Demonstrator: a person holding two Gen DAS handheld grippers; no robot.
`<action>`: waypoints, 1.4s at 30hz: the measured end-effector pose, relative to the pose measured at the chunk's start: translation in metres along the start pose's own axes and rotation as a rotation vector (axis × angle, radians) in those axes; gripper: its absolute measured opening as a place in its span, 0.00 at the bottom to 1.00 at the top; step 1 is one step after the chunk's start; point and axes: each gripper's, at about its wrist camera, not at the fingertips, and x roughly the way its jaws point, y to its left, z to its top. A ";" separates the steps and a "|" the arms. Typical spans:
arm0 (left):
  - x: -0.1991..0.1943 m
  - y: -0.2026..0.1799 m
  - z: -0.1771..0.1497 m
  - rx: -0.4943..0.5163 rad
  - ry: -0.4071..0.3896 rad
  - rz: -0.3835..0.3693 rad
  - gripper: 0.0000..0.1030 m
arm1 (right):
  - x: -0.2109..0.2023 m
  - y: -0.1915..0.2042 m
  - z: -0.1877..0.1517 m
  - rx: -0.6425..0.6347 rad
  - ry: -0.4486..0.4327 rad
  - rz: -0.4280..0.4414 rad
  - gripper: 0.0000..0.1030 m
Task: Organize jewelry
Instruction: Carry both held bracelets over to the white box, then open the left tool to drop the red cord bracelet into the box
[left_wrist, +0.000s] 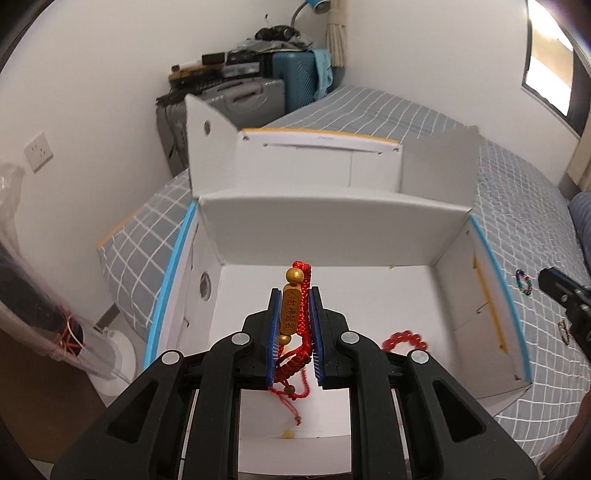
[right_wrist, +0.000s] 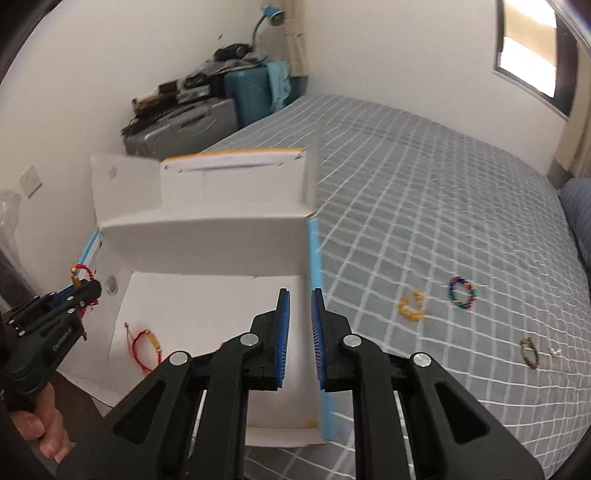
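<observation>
My left gripper (left_wrist: 293, 295) is shut on a red cord bracelet with a gold charm (left_wrist: 291, 314) and holds it above the open white box (left_wrist: 480, 288). A red bead bracelet (left_wrist: 406, 339) lies on the box floor. In the right wrist view the left gripper (right_wrist: 83, 288) is at the box's left side, and a red cord bracelet (right_wrist: 146, 349) lies inside the box. My right gripper (right_wrist: 300, 295) is open and empty over the box's right wall. On the bed lie a yellow bracelet (right_wrist: 412, 304), a multicoloured bead bracelet (right_wrist: 461, 293), a brownish bracelet (right_wrist: 530, 354) and a small ring (right_wrist: 554, 351).
The box sits on a grey checked bed (right_wrist: 424, 184); its flaps (left_wrist: 332, 229) stand up at the far side. Suitcases (right_wrist: 207, 114) are stacked against the far wall. A plastic-wrapped object (left_wrist: 37, 314) stands at the left.
</observation>
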 end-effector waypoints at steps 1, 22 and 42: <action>0.004 0.002 -0.002 -0.002 0.005 0.008 0.14 | 0.007 0.008 -0.003 -0.011 0.013 0.010 0.12; 0.048 0.015 -0.018 -0.010 0.102 0.058 0.17 | 0.078 0.069 -0.033 -0.081 0.176 0.046 0.15; 0.003 0.005 -0.018 -0.014 -0.018 0.042 0.86 | 0.018 0.007 -0.029 -0.026 0.040 -0.051 0.80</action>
